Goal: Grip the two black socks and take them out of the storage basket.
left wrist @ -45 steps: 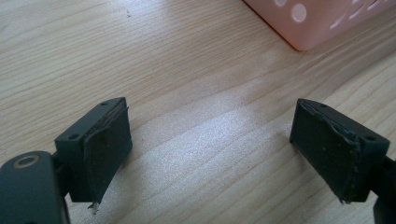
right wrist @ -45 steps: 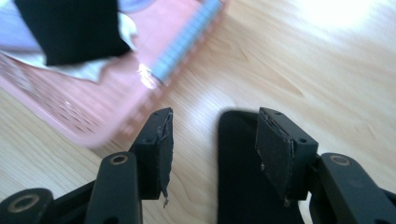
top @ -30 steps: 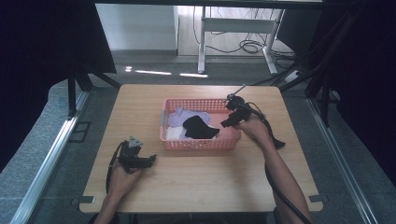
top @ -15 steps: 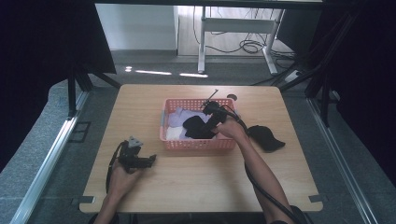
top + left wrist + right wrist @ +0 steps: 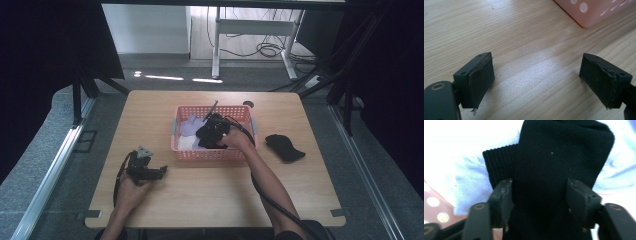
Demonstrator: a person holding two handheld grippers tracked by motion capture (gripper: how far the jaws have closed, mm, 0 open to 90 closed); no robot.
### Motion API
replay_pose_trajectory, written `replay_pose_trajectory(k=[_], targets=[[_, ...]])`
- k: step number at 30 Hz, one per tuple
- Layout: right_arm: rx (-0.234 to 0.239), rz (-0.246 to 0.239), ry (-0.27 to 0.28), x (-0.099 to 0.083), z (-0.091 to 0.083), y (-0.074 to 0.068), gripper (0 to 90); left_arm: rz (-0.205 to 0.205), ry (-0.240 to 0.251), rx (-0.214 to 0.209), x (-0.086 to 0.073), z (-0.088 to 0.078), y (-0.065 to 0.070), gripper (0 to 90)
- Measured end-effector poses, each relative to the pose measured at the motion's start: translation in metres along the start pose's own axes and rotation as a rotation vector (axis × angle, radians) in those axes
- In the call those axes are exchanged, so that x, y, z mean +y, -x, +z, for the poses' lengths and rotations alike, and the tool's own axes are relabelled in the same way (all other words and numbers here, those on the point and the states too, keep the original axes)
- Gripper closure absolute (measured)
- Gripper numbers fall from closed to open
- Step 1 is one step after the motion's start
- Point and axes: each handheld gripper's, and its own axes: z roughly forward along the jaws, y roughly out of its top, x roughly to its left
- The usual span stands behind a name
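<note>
the right gripper (image 5: 214,131) is reaching into the pink basket (image 5: 240,153) at the centre of the high view, its jaws spread to either side of a black sock (image 5: 554,182) lying on pale clothes (image 5: 471,185), not yet clenched on it. a second black sock (image 5: 284,147) is lying on the table (image 5: 210,200) right of the basket. the left gripper (image 5: 146,170) is resting at lower left, jaws released wide over bare wood.

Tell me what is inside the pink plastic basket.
The pink plastic basket holds a black knitted sock lying on pale lilac and white garments; whatever lies beneath them is covered.
</note>
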Motion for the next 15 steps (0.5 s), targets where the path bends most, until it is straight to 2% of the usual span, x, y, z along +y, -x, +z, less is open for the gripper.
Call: replay_pose_trajectory(k=[4,6,10,13,15], targets=[[0.040,0.045,-0.009,0.001,-0.002,0.001,68.8,0.000,0.000,0.000,0.000,0.000,0.000,12.2],[0.016,0.042,-0.010,0.000,-0.003,-0.001,78.8,0.000,0.000,0.000,0.000,0.000,0.000,12.2],[0.004,0.057,0.023,-0.002,-0.009,0.000,82.5,0.001,-0.001,0.000,0.000,0.000,0.000,12.2],[-0.021,0.065,0.070,-0.002,-0.025,0.003,82.6,0.001,-0.001,0.001,0.000,0.000,0.000,12.2],[-0.026,0.065,0.082,-0.001,-0.031,0.004,82.6,0.000,0.000,0.000,0.000,0.000,0.000,12.2]])
